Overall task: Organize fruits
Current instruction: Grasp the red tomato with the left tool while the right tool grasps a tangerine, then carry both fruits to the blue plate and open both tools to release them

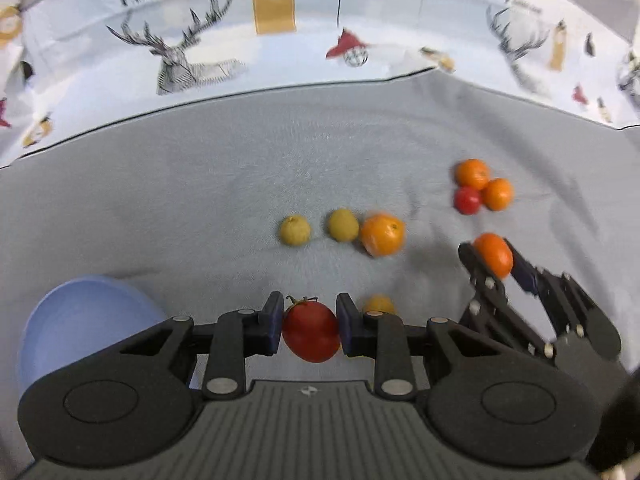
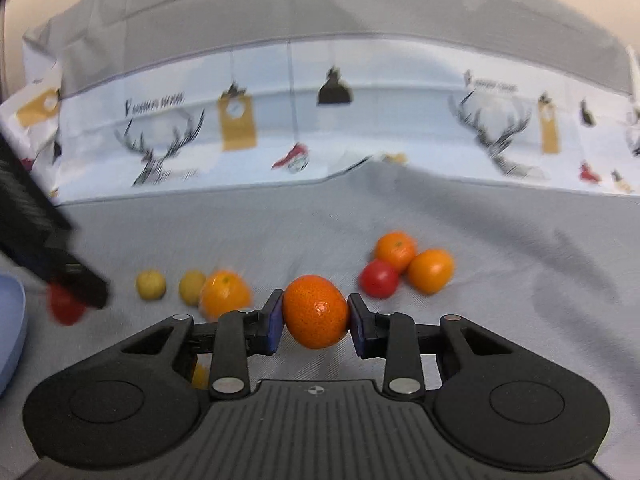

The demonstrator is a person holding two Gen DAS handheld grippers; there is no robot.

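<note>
Left gripper [image 1: 308, 328] tilted downward clamping tomato [image 1: 311, 332]; right gripper [image 2: 316, 322] clamps tangerine [image 2: 316, 312]

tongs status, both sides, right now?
Left tongs: closed on the red tomato.
Right tongs: closed on an orange mandarin.

surface: grey cloth [image 1: 200, 184]
row, middle: two yellow fruits [image 1: 295, 230] apart, the right one touching an orange [image 1: 382, 235]
cluster, right: two oranges [image 1: 473, 173] and a red fruit [image 1: 467, 200], touching
near left: blue bowl [image 1: 80, 320]
near middle: yellow-orange fruit [image 1: 379, 304], partly hidden
</note>
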